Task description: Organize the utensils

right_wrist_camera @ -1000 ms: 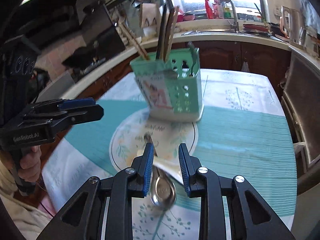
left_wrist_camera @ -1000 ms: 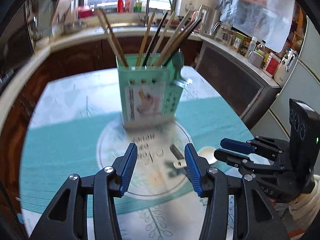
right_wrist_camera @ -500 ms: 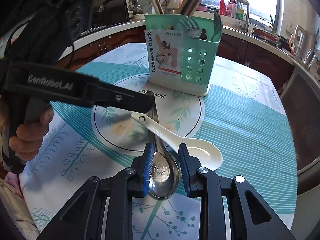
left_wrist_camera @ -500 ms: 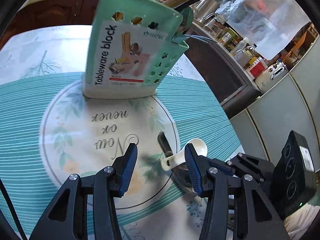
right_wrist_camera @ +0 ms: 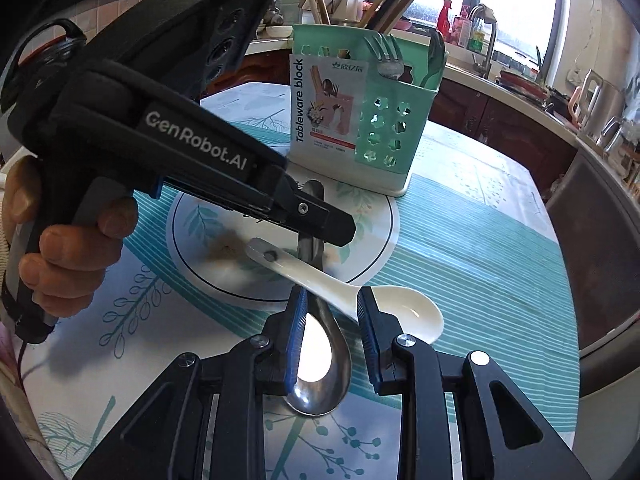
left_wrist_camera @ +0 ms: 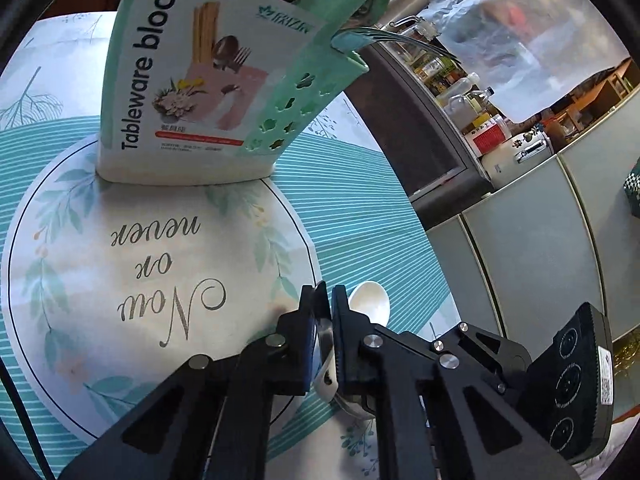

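Two crossed spoons (right_wrist_camera: 320, 344), handles holderward (right_wrist_camera: 368, 120)

left gripper (left_wrist_camera: 325, 320) went from wide open to pinched on the metal spoon (right_wrist_camera: 320, 344) handle — it also dropped in closer; the white ceramic spoon (right_wrist_camera: 352, 292) hasn't been lifted.

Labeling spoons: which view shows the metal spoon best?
Right wrist. The metal spoon shows its whole bowl between the right tool's open fingers, handle running under the white ceramic spoon. Left wrist shows only a sliver of it in the left tool.
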A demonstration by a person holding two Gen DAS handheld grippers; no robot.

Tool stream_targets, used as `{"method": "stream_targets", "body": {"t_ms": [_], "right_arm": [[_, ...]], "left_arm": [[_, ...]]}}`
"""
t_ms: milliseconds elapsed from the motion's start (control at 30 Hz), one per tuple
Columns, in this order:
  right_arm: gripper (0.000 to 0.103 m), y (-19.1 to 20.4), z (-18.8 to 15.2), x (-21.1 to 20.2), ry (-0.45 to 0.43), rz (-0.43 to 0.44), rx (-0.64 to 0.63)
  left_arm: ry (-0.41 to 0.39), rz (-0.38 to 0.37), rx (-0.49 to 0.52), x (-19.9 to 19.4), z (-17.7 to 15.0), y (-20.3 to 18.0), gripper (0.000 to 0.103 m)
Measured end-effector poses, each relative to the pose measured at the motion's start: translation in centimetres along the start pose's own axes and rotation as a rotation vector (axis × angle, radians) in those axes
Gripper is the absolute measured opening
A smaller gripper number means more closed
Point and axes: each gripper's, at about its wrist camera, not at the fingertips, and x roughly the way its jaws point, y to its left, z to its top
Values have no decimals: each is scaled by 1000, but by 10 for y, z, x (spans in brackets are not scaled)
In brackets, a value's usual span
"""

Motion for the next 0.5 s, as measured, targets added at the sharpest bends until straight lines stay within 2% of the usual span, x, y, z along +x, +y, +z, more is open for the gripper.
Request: {"method": "stream_targets", "body": {"t_ms": [233,400,500], "right_arm": [[26,21,5,2,-8,-84,-97],[26,43,9,-1,-41,-165,-200],[26,48,10,-1,-50,-184,-231]], "left_arm": [[-8,-9,-72,-4,-4,7,4],[-1,-14,-92,-7,-7,4,4],[5,-8,-95,-8,-9,4,4]]}}
